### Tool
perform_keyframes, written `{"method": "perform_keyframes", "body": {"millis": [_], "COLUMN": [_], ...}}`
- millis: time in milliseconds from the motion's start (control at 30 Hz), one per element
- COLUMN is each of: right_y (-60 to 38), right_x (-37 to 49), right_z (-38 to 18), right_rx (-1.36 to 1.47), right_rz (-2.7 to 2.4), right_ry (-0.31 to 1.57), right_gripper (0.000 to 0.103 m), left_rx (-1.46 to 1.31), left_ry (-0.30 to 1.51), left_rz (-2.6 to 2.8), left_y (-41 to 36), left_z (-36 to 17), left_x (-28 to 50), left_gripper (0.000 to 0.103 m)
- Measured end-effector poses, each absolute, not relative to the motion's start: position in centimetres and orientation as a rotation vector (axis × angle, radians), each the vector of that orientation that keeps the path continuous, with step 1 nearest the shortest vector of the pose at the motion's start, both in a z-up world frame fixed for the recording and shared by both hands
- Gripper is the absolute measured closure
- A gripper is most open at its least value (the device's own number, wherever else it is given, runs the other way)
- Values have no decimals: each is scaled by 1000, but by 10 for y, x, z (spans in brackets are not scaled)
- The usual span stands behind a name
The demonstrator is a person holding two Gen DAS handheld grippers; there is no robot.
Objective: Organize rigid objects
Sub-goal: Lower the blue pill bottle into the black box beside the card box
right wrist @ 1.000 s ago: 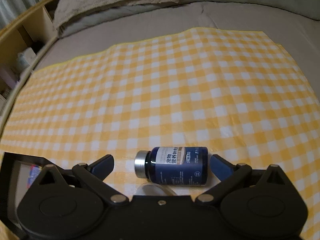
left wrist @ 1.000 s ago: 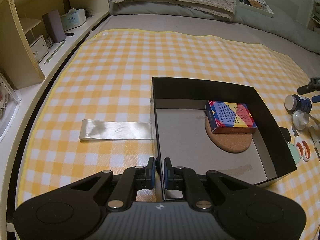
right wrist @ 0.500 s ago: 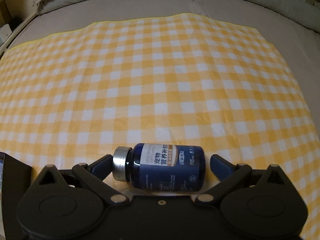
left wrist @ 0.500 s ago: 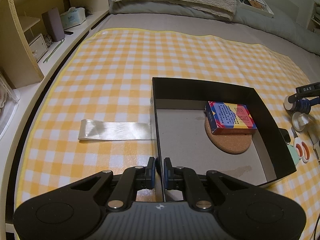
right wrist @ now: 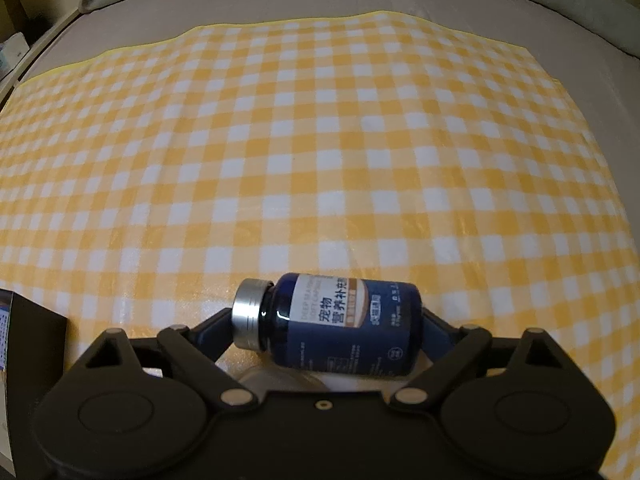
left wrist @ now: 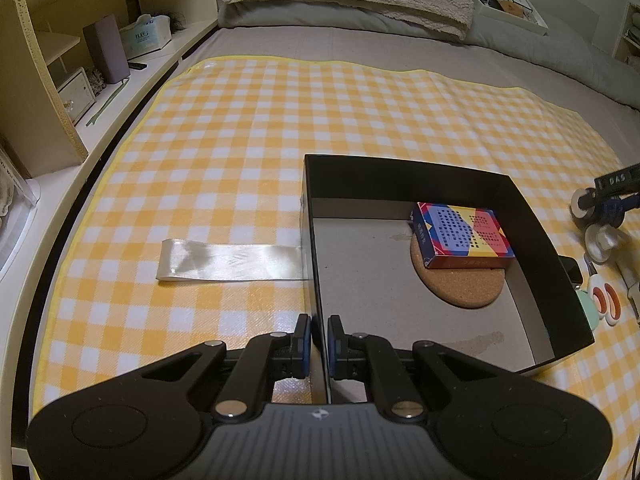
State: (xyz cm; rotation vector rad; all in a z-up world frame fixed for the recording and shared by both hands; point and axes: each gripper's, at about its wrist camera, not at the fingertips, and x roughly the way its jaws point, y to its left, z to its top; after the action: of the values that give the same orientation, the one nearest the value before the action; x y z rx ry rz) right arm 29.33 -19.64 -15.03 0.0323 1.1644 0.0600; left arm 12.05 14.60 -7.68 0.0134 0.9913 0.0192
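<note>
Since a second ago the right gripper (right wrist: pixel 326 330) has come down and forward over the blue supplement bottle (right wrist: pixel 340 322), which now fills more of its view and sits deeper between the fingers, and its jaws have just been closing in on it; the left gripper (left wrist: pixel 319 336) has not shifted. The bottle lies on its side on the yellow-and-white checked mat (right wrist: pixel 320 140), silver cap (right wrist: pixel 250 314) toward the left finger and its base toward the right one. Both fingertips now sit right at the bottle's ends, but whether the pads already press on it cannot be told from this angle. The left gripper's jaws are together, clamped on the near left wall of the black open box (left wrist: pixel 316 248), one blue pad outside and one inside. Inside the box, toward its far right corner, a round cork coaster (left wrist: pixel 460 284) lies on the grey floor with a colourful small carton (left wrist: pixel 464 236) resting partly on top of it. A strip of clear glossy tape (left wrist: pixel 228 258) runs across the mat from the box's left wall. Past the box's right side, in the left wrist view, the right gripper and bottle show at the frame edge beside a white round item (left wrist: pixel 600 240) and orange-handled scissors (left wrist: pixel 604 300).
</note>
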Motion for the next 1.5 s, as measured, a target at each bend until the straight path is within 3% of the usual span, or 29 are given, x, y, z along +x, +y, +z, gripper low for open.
{"method": "perform_keyframes", "body": {"millis": [367, 600, 967, 1300, 1367, 1500], "right_y": [-158, -98, 5, 39, 41, 45], "right_x": [281, 266, 244, 242, 244, 246], "right_z": [-79, -52, -72, -102, -108, -110], "right_rx": [287, 337, 347, 401, 440, 396], "right_rz": [223, 432, 615, 640, 636, 630], "right_ry": [940, 913, 1045, 1070, 1059, 1070], "right_gripper": [9, 9, 9, 8, 1, 1], "left_rx": [14, 12, 7, -3, -7, -12], "left_ry": [991, 992, 987, 988, 987, 983], "left_rz": [22, 21, 17, 16, 15, 11], "left_y": [145, 146, 148, 147, 147, 148], "left_z": [-79, -79, -78, -77, -77, -77], "left_x": [122, 122, 121, 122, 122, 122], "left_gripper": [94, 94, 94, 94, 93, 93]}}
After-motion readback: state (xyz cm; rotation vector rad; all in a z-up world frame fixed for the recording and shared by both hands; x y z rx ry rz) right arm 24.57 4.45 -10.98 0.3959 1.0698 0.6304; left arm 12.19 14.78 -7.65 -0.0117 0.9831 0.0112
